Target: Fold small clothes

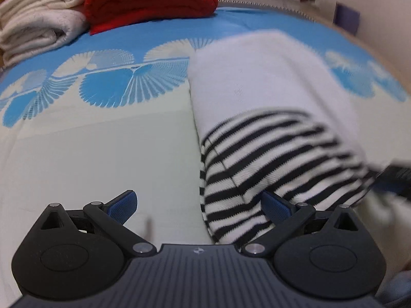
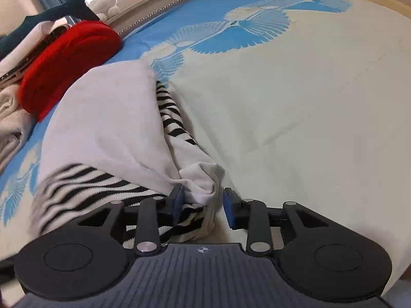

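Note:
A small white garment with a black-and-white striped part lies folded over on the bedspread. My left gripper stands wide open at the garment's near left edge; its right finger is over the stripes and its left finger over bare bedspread. In the right wrist view the garment shows its white layer over the striped layer. My right gripper straddles a bunched white corner: the left pad touches the cloth, the right pad stands apart.
A folded red knit and a stack of cream towels sit at the far left of the bed. Plush toys line the ledge behind. Bare bedspread stretches to the garment's right.

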